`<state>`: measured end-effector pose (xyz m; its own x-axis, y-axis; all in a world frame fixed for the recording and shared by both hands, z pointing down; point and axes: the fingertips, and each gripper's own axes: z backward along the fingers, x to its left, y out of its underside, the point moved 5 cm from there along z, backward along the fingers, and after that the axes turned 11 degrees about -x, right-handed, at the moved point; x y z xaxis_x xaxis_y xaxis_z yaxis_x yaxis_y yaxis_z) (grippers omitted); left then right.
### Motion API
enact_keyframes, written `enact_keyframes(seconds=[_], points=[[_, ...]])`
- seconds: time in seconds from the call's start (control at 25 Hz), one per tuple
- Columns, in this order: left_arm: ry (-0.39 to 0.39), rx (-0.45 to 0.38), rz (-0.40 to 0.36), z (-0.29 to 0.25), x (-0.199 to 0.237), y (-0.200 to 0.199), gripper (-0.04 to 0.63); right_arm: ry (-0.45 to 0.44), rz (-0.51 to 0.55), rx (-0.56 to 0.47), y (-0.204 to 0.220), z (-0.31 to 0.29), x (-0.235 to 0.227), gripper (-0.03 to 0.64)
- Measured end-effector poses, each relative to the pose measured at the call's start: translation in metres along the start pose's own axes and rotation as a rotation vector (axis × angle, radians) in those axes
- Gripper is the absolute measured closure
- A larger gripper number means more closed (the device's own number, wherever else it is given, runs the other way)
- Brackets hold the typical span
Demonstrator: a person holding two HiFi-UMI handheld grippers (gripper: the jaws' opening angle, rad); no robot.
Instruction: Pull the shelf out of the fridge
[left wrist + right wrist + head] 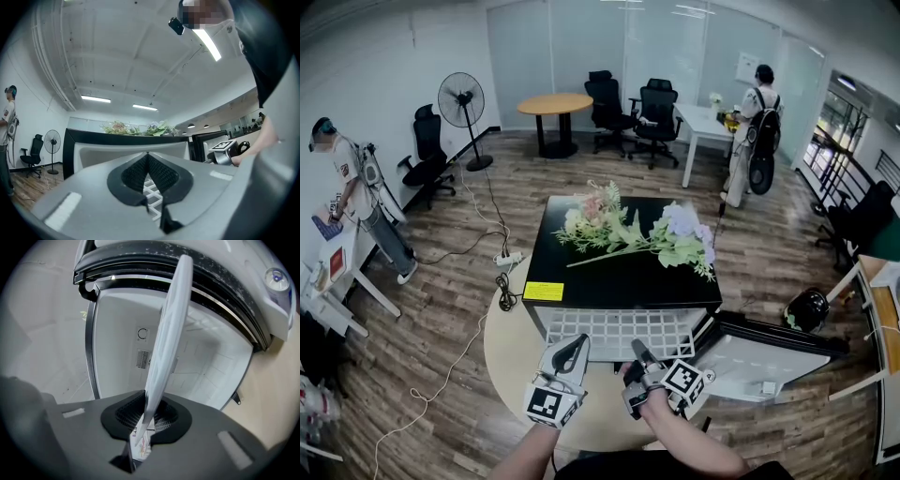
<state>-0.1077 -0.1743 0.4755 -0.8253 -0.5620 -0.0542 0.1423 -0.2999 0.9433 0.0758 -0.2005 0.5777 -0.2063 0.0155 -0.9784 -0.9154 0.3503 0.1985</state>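
The white wire shelf (619, 333) sticks out of the front of the black mini fridge (581, 281), which stands on a round beige table (511, 361). My left gripper (574, 345) is at the shelf's front edge on the left. In the left gripper view the left gripper (148, 161) has its pads closed with the white shelf (151, 191) lattice between them. My right gripper (639, 352) holds the front edge further right. In the right gripper view the right gripper (149, 411) is shut on the shelf (166, 329), seen edge-on against the fridge's white interior (206, 362).
A bunch of artificial flowers (637, 234) lies on the fridge top. The fridge door (769, 354) hangs open to the right. A power strip with cables (506, 261) lies on the wooden floor at left. One person (356, 187) stands at left, another (755, 122) at the back.
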Motion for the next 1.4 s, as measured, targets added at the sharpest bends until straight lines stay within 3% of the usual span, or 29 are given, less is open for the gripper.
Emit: enact_keyframes(seconds=[0.68, 1.12, 1.4], points=[[0.022, -0.019, -0.003, -0.002, -0.008, -0.004, 0.595, 0.035, 0.023, 0.017, 0.01, 0.026, -0.004, 0.571], [0.023, -0.014, 0.0, 0.001, -0.013, -0.004, 0.595, -0.023, 0.021, 0.023, 0.014, 0.034, 0.0, 0.571], [0.028, -0.018, 0.004, 0.0, -0.017, -0.005, 0.595, 0.023, 0.022, 0.031, 0.015, 0.044, 0.0, 0.571]])
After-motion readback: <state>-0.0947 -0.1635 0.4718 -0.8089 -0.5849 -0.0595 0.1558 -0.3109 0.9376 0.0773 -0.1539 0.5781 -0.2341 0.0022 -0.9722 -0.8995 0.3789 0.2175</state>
